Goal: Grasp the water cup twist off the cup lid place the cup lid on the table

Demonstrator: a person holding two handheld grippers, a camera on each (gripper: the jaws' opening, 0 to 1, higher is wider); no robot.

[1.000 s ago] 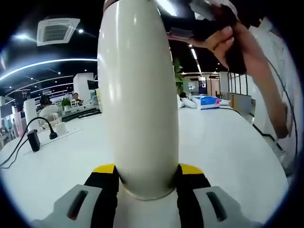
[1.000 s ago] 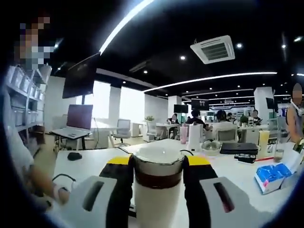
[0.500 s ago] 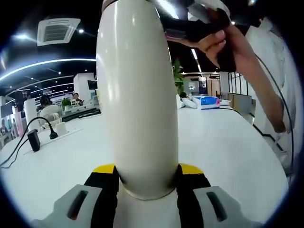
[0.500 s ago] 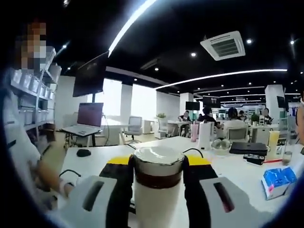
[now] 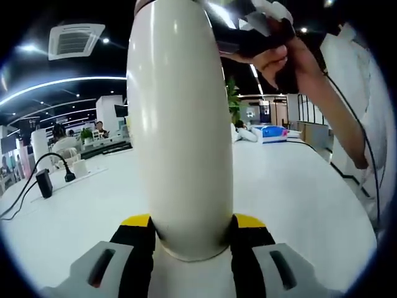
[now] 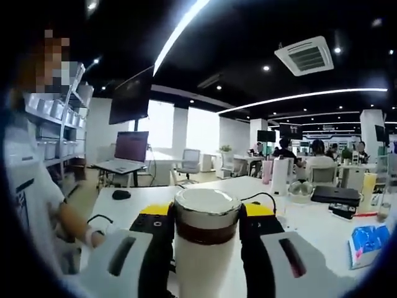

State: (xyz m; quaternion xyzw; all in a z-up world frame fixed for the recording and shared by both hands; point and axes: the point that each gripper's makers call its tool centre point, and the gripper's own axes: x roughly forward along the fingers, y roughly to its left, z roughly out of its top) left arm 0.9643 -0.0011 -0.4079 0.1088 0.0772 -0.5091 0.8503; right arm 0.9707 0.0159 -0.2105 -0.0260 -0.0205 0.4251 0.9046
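A tall cream water cup [image 5: 180, 124] stands upright in the left gripper view, with my left gripper [image 5: 192, 233] shut on its lower body above the white table [image 5: 298, 192]. At the cup's top, a hand [image 5: 291, 62] holds my right gripper [image 5: 248, 37] against it. In the right gripper view the cup lid [image 6: 206, 208], pale on top with a silver wall and a brown band, sits between the yellow-and-black jaws of my right gripper [image 6: 206, 218], shut on it. The cream cup body [image 6: 201, 267] continues below the lid.
A black power adapter [image 5: 44, 183] with its cable lies at the left of the table. A blue packet [image 5: 270, 131] lies far off; the blue packet [image 6: 366, 243] sits at the right beside a dark flat case [image 6: 335, 194]. A person's arm [image 6: 74, 226] is at the left.
The right gripper view has swung, so the background slid rightward while the lid stays between the jaws. In the left gripper view the hand with the right gripper has turned and shifted left.
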